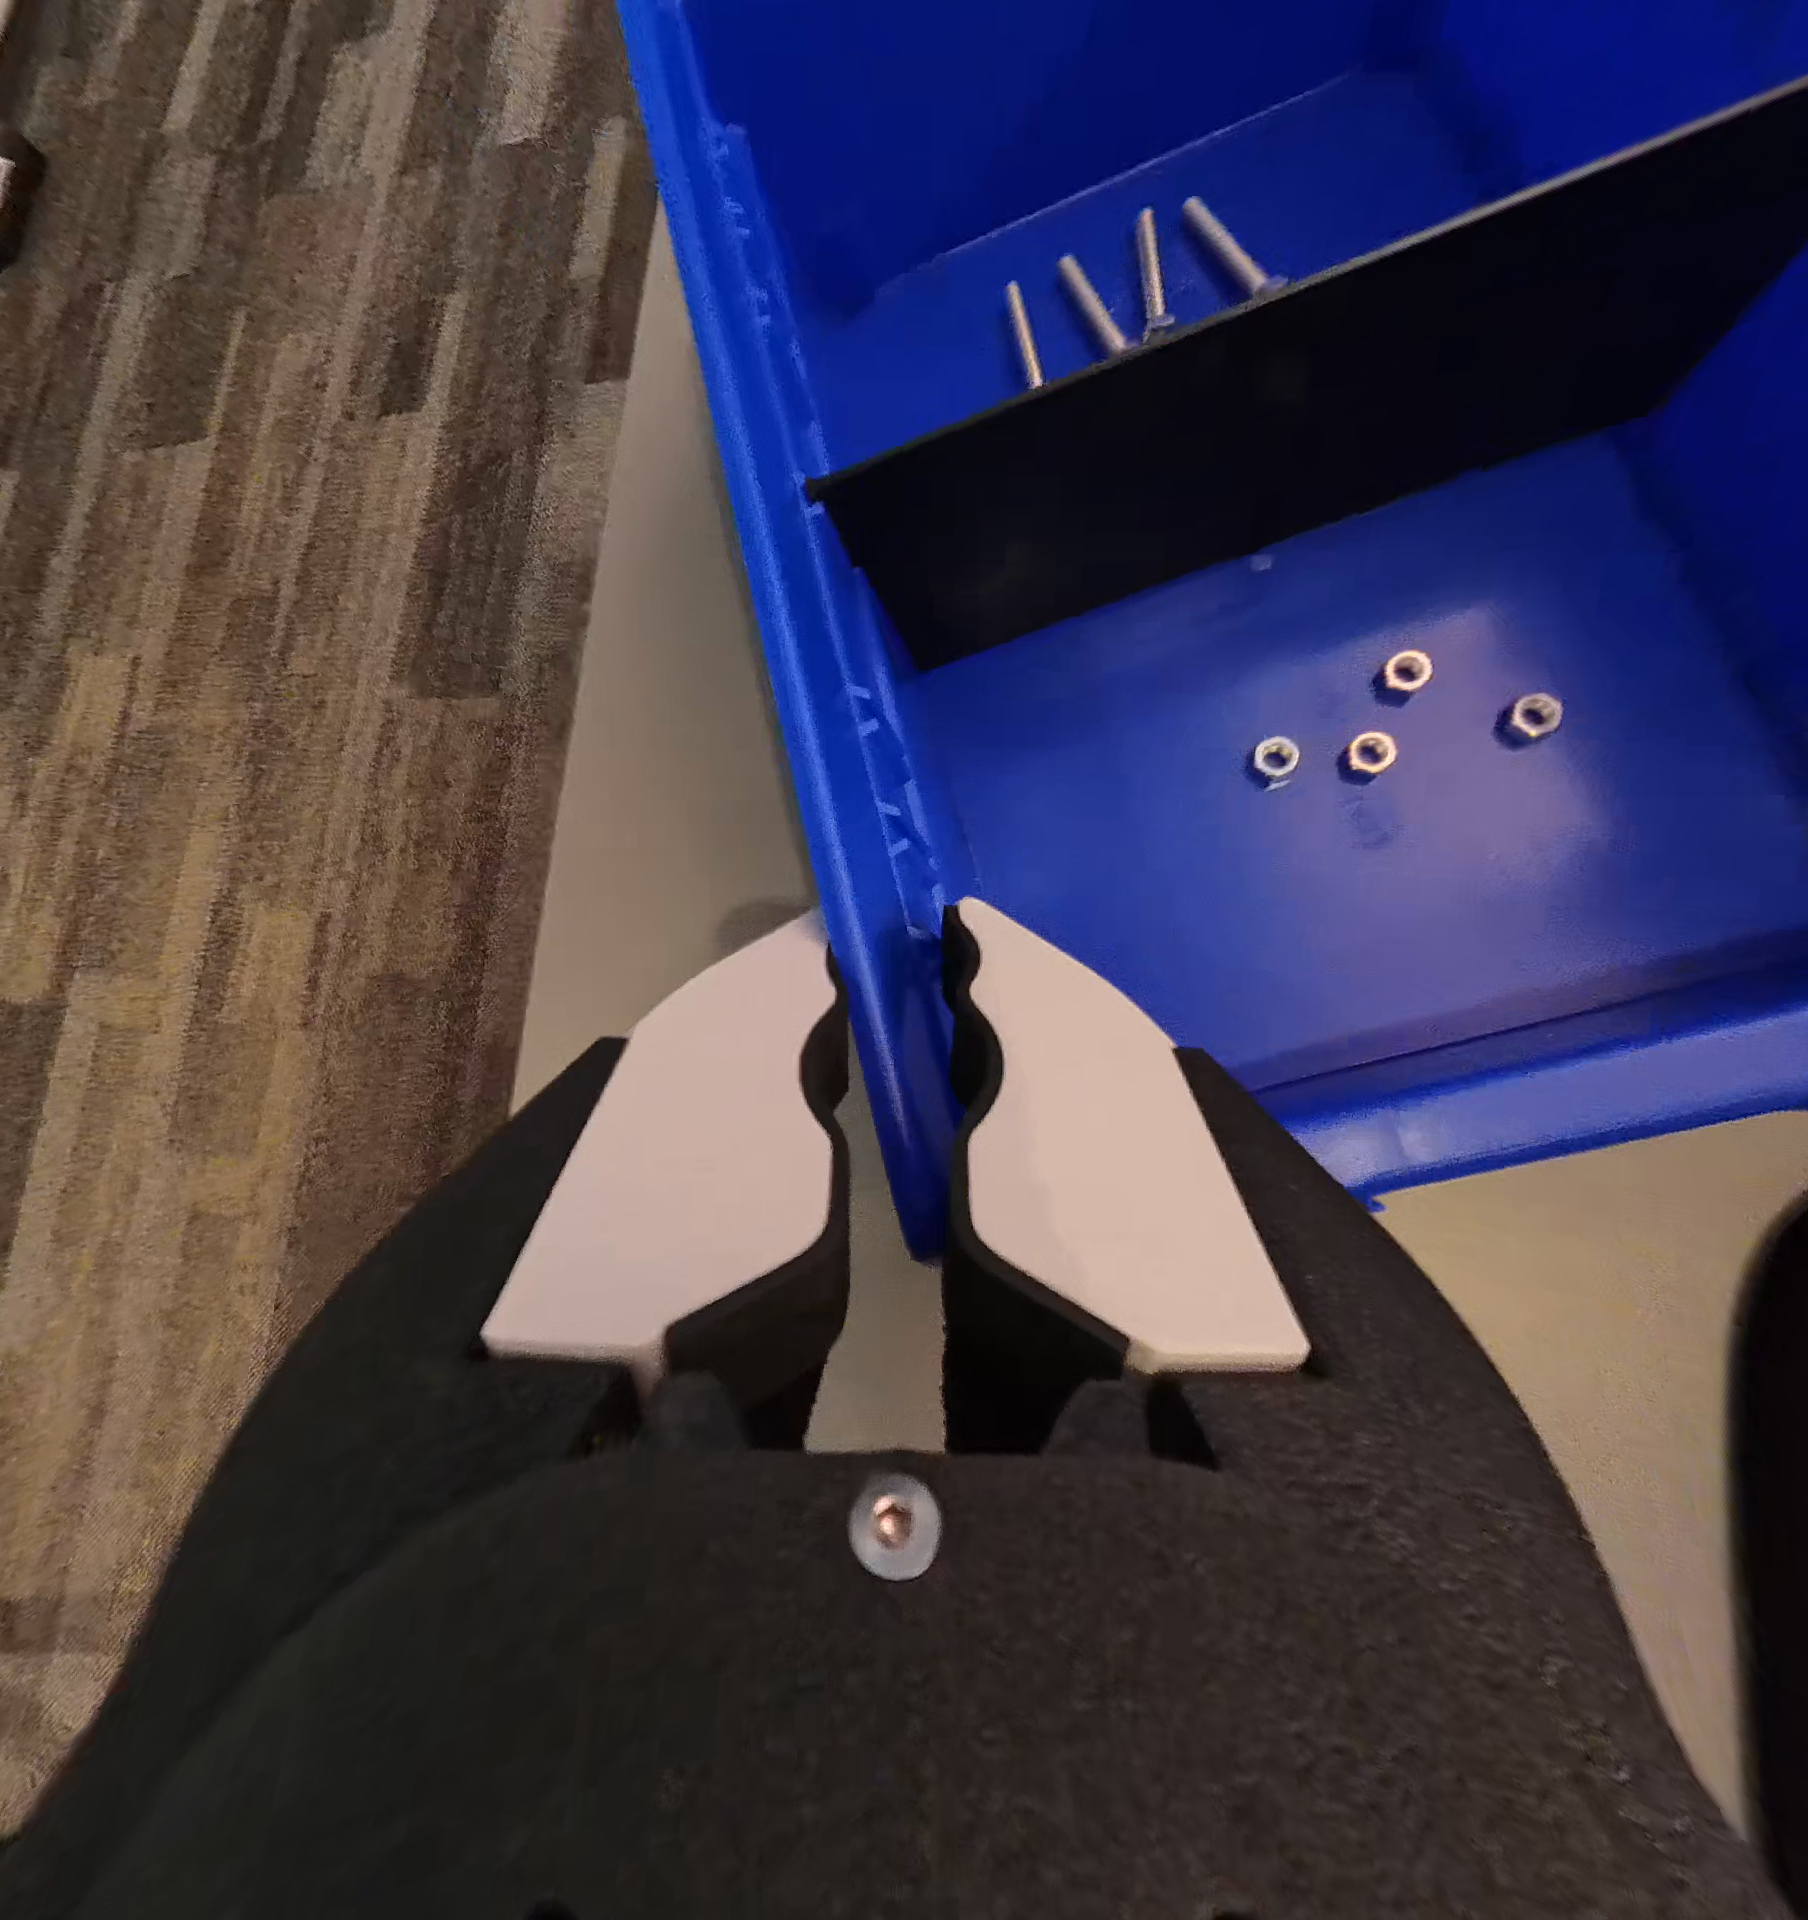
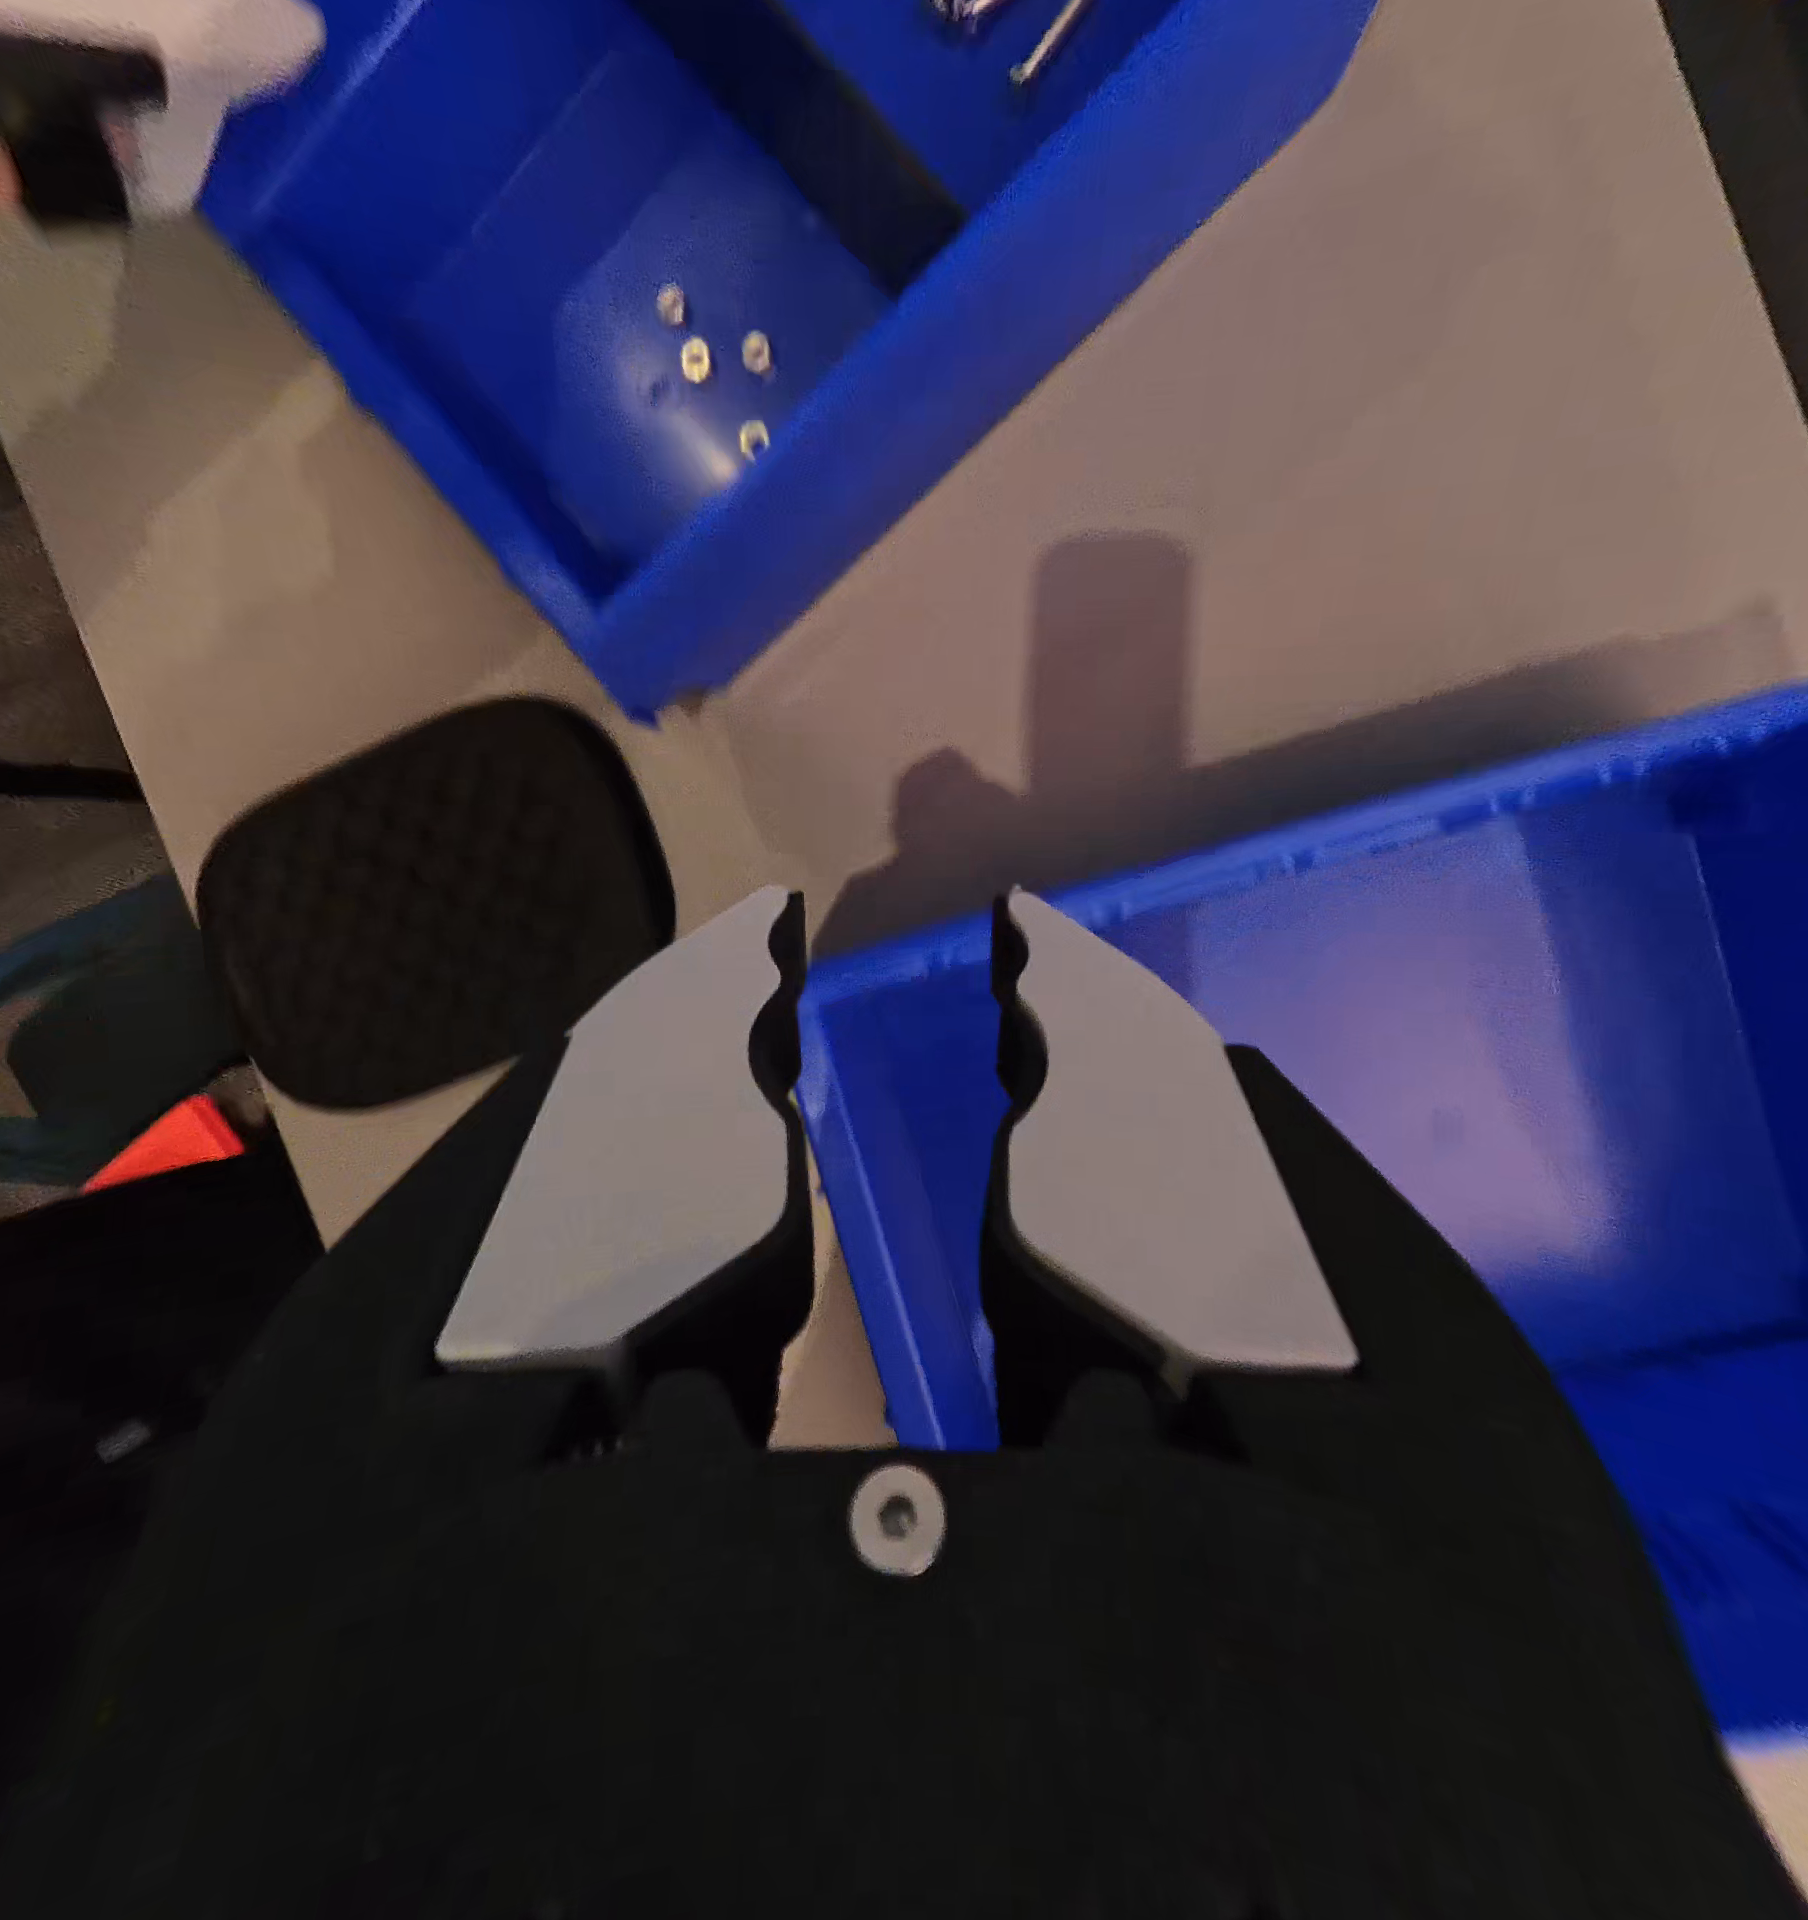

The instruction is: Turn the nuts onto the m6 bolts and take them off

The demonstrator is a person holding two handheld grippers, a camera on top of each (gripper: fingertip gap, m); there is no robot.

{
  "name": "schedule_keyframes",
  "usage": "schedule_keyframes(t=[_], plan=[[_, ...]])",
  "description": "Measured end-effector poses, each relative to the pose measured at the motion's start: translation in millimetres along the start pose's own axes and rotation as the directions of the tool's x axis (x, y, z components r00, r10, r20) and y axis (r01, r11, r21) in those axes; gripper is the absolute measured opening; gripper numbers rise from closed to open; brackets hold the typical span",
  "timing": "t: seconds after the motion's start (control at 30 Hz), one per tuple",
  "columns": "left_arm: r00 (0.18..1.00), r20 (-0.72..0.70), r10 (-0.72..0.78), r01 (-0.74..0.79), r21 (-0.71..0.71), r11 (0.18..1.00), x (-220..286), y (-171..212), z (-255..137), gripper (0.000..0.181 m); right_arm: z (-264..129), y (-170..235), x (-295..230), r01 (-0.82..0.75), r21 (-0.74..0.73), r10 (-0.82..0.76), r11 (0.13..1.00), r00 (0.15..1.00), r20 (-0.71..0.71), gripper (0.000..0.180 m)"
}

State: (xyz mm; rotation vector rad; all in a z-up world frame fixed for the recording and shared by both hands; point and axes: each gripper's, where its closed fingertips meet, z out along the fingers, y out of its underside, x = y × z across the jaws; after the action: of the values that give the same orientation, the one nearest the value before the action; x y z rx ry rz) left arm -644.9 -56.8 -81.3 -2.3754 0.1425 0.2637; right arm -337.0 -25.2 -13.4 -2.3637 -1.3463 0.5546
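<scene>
Currently the left tongs (image 1: 892,940) are standing slightly spread, straddling the near corner wall of the divided blue bin (image 1: 775,540); whether the pads are actually pressing that wall cannot be told. Nothing else is lying between them.

Landmark for all positions: the black divider (image 1: 1295,436) crossing the divided blue bin.
- Four hex nuts (image 1: 1372,752) are lying loose on the bin floor in the compartment on the near side of the divider, close together but not touching.
- Four m6 bolts (image 1: 1149,275) are lying in the compartment on the far side of the divider, their lower ends hidden behind its top edge.
- The bin is sitting on the pale bench (image 1: 671,727), with patterned carpet (image 1: 256,623) showing beyond the bench edge.

The right tongs (image 2: 898,909) are spread wider and holding nothing, hovering over the corner rim of a second blue bin (image 2: 1502,1091), which is sitting on the bench well apart from the divider. In the right wrist view the nuts are showing again, blurred, in their compartment. A black padded object (image 2: 432,904) is sitting at the bench edge, near the divided bin's nut end.
</scene>
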Motion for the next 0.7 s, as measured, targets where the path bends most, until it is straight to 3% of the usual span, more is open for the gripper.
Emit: schedule_keyframes(t=[0.13, 0.4, 0.7], plan=[[0.998, -0.065, -0.015, 0.013, -0.032, 0.999, -28.7, -6.3, 15.3, 0.013, -25.4, 54.3, -1.5, 0.041, 0.001, -0.041, 0.999, 0.999, -0.010, 0.031], [0.978, -0.202, -0.049, 0.037, -0.063, 0.997, -59.8, -14.7, 33.4, 0.010, -58.7, 144.3, 22.1, -0.041, 0.032, 0.043, 0.999, 0.996, -0.082, 0.028], [0.977, -0.200, -0.069, 0.061, -0.047, 0.997, -74.3, -11.5, 34.2, 0.009, -87.6, 193.5, 50.7, -0.225, 0.117, 0.235, 0.967, 0.969, -0.076, 0.027]])
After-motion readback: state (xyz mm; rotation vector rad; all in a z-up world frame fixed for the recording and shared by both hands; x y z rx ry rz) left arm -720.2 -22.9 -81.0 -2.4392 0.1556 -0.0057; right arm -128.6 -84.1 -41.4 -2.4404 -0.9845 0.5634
